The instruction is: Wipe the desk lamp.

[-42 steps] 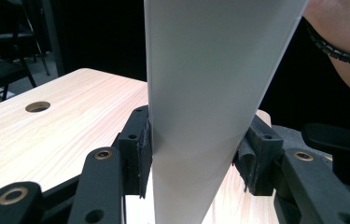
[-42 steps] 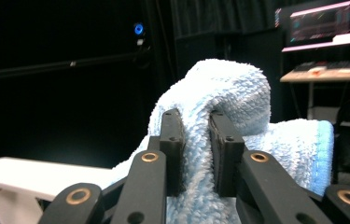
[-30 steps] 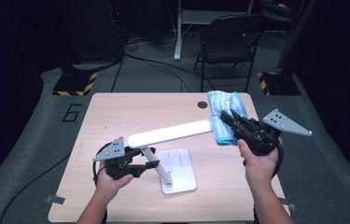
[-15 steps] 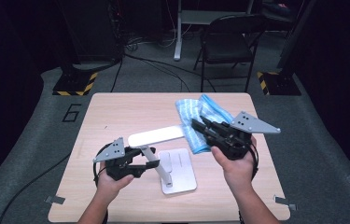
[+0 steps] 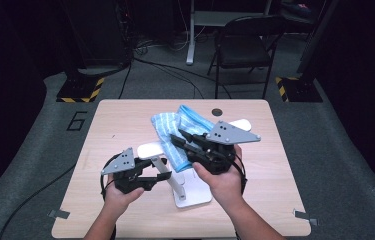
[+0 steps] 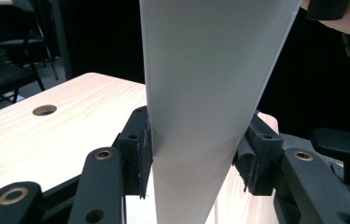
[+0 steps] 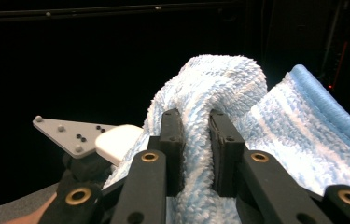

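Table [image 5: 100, 200]: my workbench, pale wood with a round cable hole [image 5: 217, 111] near the far edge. Everything I handle sits toward the middle, within easy reach of both hands.

Lamp [image 5: 147, 149]: a white desk lamp with a flat square base [image 5: 197, 192], a short post and a long flat arm that runs from near my left hand toward the far right, where its end pokes out beyond the cloth. It stands on the table in front of me, between my two hands.

Cloth [image 5: 175, 127]: a blue-and-white striped terry towel, bunched and draped over the middle of the lamp arm. I judge it is there to wipe the arm's surface, so it lies across the arm rather than flat on the table.

Left tongs [image 5: 161, 170]: clenched on the white lamp, at the near end of its arm. In the left gripper view the pads [image 6: 143, 154] press on both edges of the white slab [image 6: 205, 93]. I hold it this way to steady the lamp so that it will not slide or tip under the rubbing.

Right tongs [image 5: 180, 141]: clenched tight on a fold of the towel. In the right gripper view the fabric [image 7: 219, 88] bulges up between and above the two jaws. The grip is high on a bunch, so that the loose part trails over the arm.
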Tool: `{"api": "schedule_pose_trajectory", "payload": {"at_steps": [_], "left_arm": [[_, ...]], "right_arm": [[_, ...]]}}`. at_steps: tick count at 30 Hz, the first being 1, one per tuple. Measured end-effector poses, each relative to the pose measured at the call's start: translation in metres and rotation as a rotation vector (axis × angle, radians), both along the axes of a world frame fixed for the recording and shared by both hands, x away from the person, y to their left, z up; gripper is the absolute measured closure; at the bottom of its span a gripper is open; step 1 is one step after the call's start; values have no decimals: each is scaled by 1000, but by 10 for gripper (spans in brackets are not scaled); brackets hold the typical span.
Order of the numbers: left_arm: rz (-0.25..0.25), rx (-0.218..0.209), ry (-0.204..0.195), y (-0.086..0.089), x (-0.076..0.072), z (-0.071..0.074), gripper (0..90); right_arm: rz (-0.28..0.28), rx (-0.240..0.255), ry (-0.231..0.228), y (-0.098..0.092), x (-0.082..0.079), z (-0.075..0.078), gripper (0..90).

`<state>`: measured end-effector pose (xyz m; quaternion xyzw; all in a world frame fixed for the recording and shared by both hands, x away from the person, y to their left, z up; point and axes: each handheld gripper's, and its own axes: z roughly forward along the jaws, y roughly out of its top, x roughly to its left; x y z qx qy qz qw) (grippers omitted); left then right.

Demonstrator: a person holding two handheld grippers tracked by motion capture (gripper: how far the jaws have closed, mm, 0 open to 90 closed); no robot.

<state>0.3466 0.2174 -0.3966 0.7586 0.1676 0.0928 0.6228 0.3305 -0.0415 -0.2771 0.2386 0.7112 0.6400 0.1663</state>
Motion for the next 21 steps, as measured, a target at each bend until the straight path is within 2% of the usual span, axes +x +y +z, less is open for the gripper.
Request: {"api": "schedule_pose_trajectory", "payload": {"at_steps": [9, 11, 12, 15, 21], "left_arm": [[12, -2, 4, -2, 0, 0, 524], [13, -3, 0, -2, 0, 1, 524], [16, 1, -15, -2, 1, 1, 524], [16, 0, -5, -2, 0, 1, 524], [17, 5, -10, -3, -2, 1, 525]], "right_arm": [[52, -13, -13, 31, -3, 0, 772], [64, -15, -10, 38, -5, 0, 771], [70, -21, -16, 41, -6, 0, 771], [87, -37, -16, 48, -8, 0, 772], [74, -72, -56, 52, -13, 1, 774]]}}
